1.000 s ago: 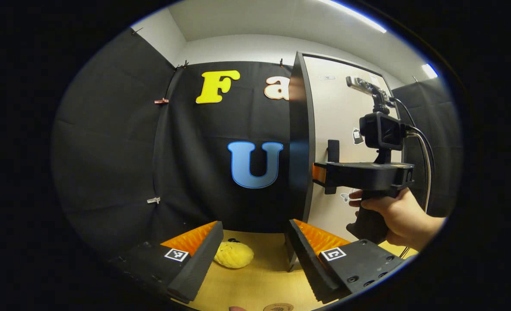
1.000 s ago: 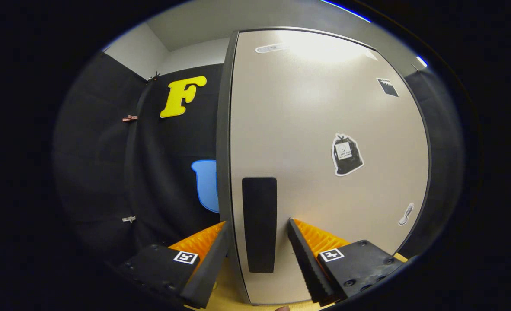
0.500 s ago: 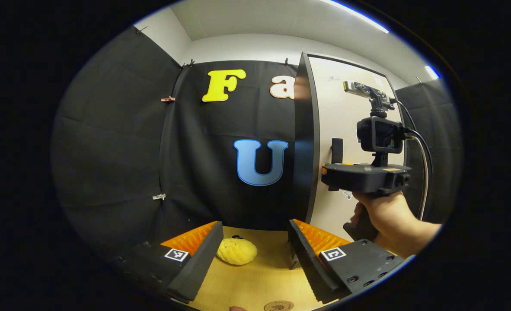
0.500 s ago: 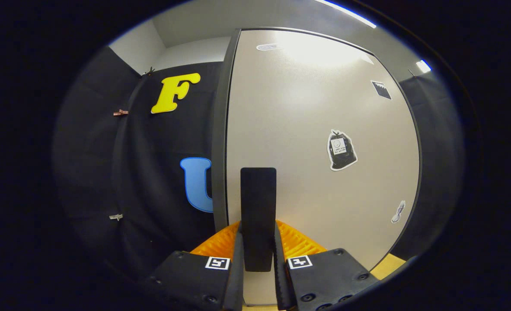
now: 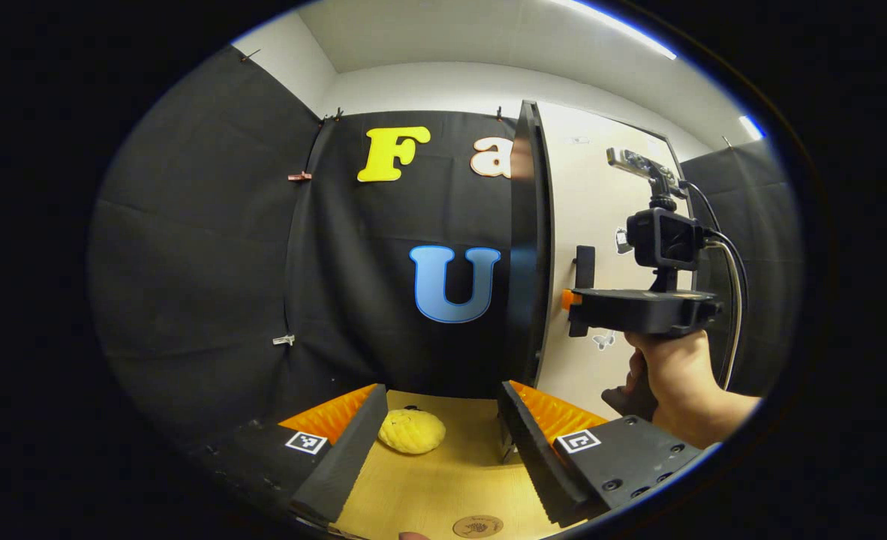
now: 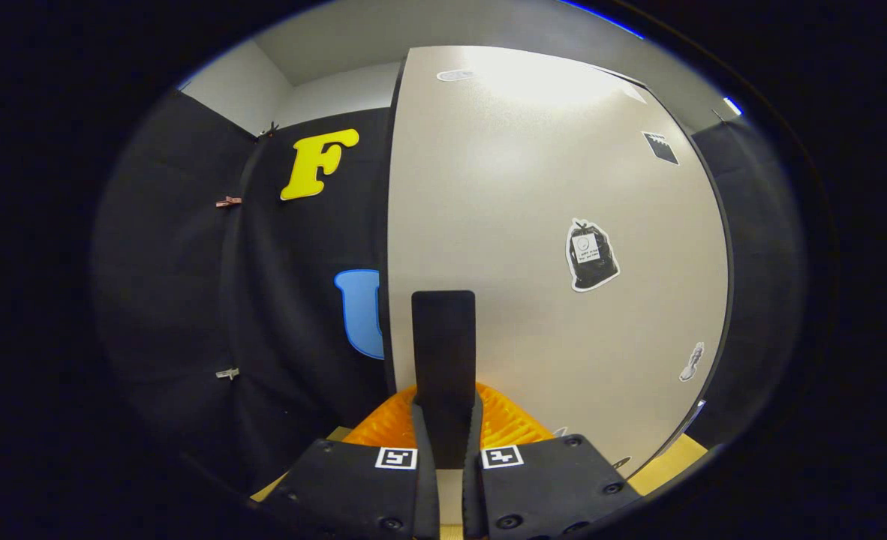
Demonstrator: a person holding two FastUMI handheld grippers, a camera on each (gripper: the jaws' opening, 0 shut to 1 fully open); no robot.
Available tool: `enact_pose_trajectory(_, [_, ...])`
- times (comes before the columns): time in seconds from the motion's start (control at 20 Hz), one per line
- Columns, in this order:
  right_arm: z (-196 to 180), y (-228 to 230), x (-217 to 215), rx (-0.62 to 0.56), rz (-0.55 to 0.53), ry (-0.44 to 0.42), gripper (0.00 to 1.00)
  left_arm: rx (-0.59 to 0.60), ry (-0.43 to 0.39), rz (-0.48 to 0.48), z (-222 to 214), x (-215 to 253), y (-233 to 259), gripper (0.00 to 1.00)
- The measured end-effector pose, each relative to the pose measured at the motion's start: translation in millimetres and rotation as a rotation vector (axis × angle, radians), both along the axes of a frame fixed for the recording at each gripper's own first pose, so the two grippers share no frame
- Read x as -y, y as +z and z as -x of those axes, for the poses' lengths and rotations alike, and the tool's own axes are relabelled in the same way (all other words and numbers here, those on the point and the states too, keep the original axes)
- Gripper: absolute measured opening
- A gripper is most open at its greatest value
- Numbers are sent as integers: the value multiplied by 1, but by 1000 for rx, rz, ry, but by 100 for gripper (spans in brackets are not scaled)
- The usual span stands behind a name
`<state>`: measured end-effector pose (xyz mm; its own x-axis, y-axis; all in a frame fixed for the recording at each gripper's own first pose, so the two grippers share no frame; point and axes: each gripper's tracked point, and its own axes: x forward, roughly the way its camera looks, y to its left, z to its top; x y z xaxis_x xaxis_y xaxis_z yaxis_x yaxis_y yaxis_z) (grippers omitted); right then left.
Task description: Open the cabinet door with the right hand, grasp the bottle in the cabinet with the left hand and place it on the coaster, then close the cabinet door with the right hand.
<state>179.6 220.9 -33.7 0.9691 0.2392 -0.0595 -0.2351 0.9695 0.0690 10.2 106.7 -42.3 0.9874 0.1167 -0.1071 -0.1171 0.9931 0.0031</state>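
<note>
1. Low in the right gripper view, the right gripper [image 6: 444, 431] is clamped on the black door handle [image 6: 443, 352], both fingers pressing its sides.
2. That handle stands upright near the left edge of the beige cabinet door [image 6: 533, 225], which in the left gripper view stands a little out from the cabinet.
3. Judged step: opening the door. The next move calls for an outward pull along the door's arc with the grip kept firm.
4. The left gripper [image 5: 436, 442] waits wide open and empty above the wooden table [image 5: 443, 487], near the round coaster [image 5: 478, 526] and a yellow plush toy [image 5: 412, 431].
5. The bottle is hidden, presumably inside the cabinet.
</note>
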Motion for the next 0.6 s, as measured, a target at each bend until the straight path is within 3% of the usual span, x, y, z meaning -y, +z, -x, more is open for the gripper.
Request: enact_pose_trajectory(0.6, [76, 12, 33, -20, -36, 136, 16, 17, -51, 8, 26, 49, 7, 95])
